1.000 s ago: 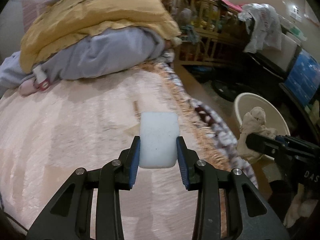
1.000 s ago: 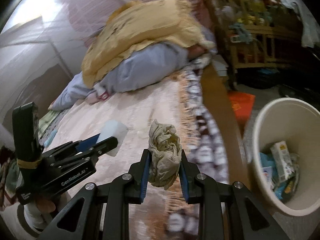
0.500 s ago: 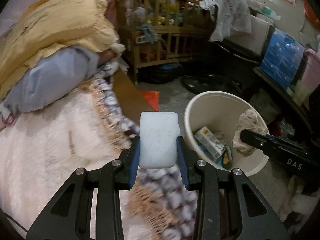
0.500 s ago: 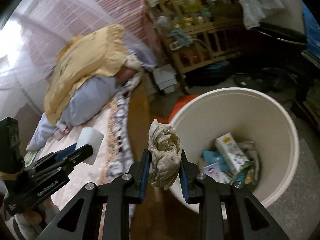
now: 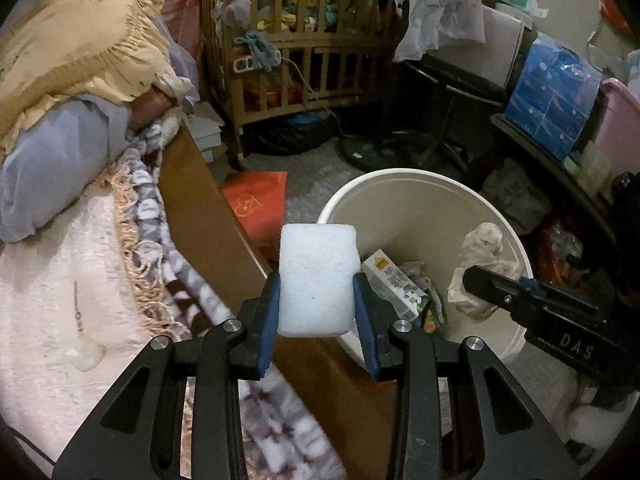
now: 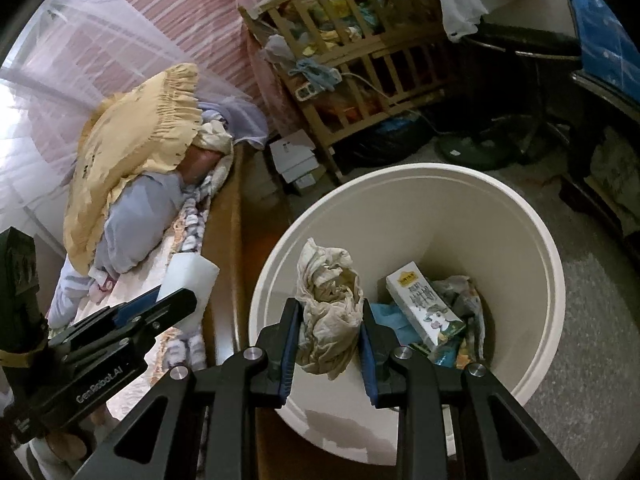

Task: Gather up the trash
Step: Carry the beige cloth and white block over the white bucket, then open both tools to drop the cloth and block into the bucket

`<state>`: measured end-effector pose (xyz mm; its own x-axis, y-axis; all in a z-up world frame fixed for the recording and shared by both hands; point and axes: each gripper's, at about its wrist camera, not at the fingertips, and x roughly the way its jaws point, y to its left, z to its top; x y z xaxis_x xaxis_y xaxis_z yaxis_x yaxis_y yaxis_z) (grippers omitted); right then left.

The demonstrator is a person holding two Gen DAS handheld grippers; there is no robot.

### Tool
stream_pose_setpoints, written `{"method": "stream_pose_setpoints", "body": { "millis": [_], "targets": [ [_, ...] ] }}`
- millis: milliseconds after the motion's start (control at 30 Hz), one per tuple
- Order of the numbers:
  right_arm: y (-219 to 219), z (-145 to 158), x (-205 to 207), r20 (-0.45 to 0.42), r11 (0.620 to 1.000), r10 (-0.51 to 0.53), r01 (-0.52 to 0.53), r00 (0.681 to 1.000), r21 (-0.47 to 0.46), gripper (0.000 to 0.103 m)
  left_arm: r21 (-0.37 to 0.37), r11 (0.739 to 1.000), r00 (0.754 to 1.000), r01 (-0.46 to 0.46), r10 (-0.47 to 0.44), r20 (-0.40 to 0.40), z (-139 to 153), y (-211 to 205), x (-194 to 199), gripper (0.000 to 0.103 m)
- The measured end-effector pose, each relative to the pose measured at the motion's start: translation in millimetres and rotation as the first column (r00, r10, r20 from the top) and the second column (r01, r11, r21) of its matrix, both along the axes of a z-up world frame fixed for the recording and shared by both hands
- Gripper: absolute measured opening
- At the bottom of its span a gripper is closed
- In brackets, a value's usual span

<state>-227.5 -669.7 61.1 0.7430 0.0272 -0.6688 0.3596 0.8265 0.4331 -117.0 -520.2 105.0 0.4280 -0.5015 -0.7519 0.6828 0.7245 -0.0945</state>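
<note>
My left gripper (image 5: pixel 316 300) is shut on a white foam block (image 5: pixel 317 276), held over the bed's wooden edge just left of the cream trash bin (image 5: pixel 404 178). The right gripper (image 6: pixel 329 320) is shut on a crumpled beige tissue (image 6: pixel 328 308), which hangs over the near part of the bin's (image 6: pixel 460 172) opening. From the left wrist view the tissue (image 5: pixel 480 264) and the right gripper's black finger (image 5: pixel 500 286) show above the bin's right side. In the right wrist view the block (image 6: pixel 188 276) and left gripper (image 6: pixel 160 308) sit at the left. A carton (image 6: pixel 424 304) and wrappers lie in the bin.
The bed with a pale fringed blanket (image 5: pixel 60 280) and a wooden side rail (image 5: pixel 200 208) fills the left. A yellow pillow (image 5: pixel 76 52) and grey bundle lie on it. A wooden crib (image 5: pixel 296 48), a red bag (image 5: pixel 256 200) and cluttered shelves (image 5: pixel 556 92) ring the bin.
Both grippers swung right from over the bed to the bin, each keeping its load. The tissue now hangs over the bin's opening; the foam block has passed the blanket's fringe.
</note>
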Motion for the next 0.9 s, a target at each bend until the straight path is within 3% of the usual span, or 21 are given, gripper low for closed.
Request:
{"method": "stream_pose_setpoints", "body": {
  "millis": [133, 267, 333, 400, 700, 900],
  "targets": [
    [-3.9, -3.6, 1.3, -0.001, 1.0, 0.001, -0.001, 1.0, 0.003, 0.026, -0.008, 1.0, 1.0, 0.007, -0.008, -0.029, -5.6, -7.6, 5.8, 0.033],
    [-5.7, -4.4, 2.5, -0.001, 1.0, -0.012, 0.012, 1.0, 0.004, 0.038, -0.054, 0.997, 0.996, 0.05, -0.054, -0.077, -8.8, -11.9, 9.7, 0.037],
    [-6.5, -3.6, 1.4, -0.001, 1.0, -0.022, 0.022, 1.0, 0.003, 0.041, -0.084, 0.995, 0.994, 0.057, -0.064, -0.087, -6.8, -11.8, 9.8, 0.044],
    [-7.4, -1.3, -1.4, 0.002, 0.999, -0.037, 0.037, 0.999, -0.011, 0.041, -0.102, 0.993, 0.994, 0.06, -0.07, -0.09, -4.8, -10.4, 9.9, 0.059],
    [10.5, 8.9, -8.7, 0.008, 0.997, -0.029, 0.029, 1.0, -0.066, 0.043, -0.09, 0.995, 0.997, 0.034, -0.04, -0.062, 3.1, 12.8, -4.2, 0.06],
    [34.6, 24.8, -11.6, 0.024, 0.991, -0.006, 0.009, 1.0, -0.135, 0.055, -0.093, 0.996, 1.0, 0.006, -0.005, 0.016, 21.6, 37.4, -18.4, 0.06]
  ]
}}
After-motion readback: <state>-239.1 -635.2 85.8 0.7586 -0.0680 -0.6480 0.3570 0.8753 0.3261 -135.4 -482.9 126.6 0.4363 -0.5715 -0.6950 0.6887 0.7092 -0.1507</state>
